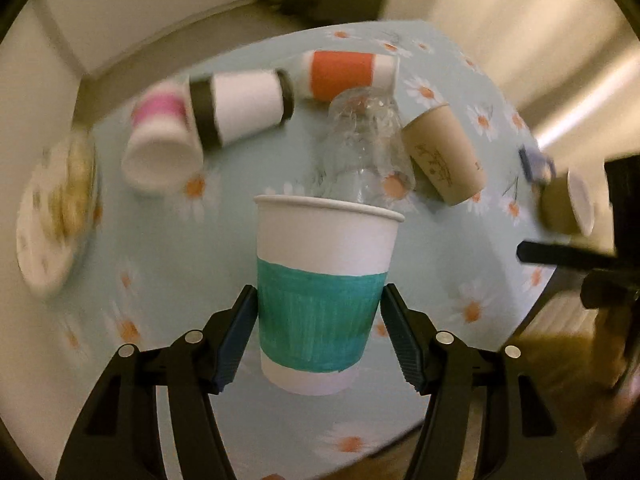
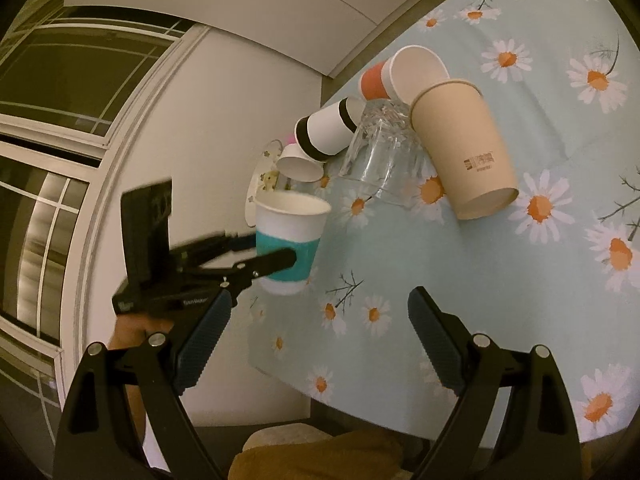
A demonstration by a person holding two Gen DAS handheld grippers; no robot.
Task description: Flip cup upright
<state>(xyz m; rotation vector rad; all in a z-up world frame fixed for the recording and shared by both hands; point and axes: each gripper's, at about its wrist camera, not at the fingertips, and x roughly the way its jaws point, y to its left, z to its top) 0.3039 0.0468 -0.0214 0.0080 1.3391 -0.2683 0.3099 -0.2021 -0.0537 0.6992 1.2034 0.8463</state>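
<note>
A white paper cup with a teal band point(image 1: 322, 288) stands mouth up between the fingers of my left gripper point(image 1: 318, 332), which is shut on its teal band and holds it above the table. It also shows in the right wrist view point(image 2: 289, 240), held by the left gripper point(image 2: 264, 256) near the table's edge. My right gripper point(image 2: 316, 340) is open and empty over the near edge of the table.
The table has a light blue daisy cloth point(image 1: 440, 272). On it lie a pink-banded cup point(image 1: 160, 140), a black-banded cup point(image 1: 244, 106), an orange-banded cup point(image 1: 344, 74) and a brown cup point(image 1: 442, 156), with an upside-down clear glass point(image 1: 364, 148). A plate point(image 1: 52, 216) sits at the left.
</note>
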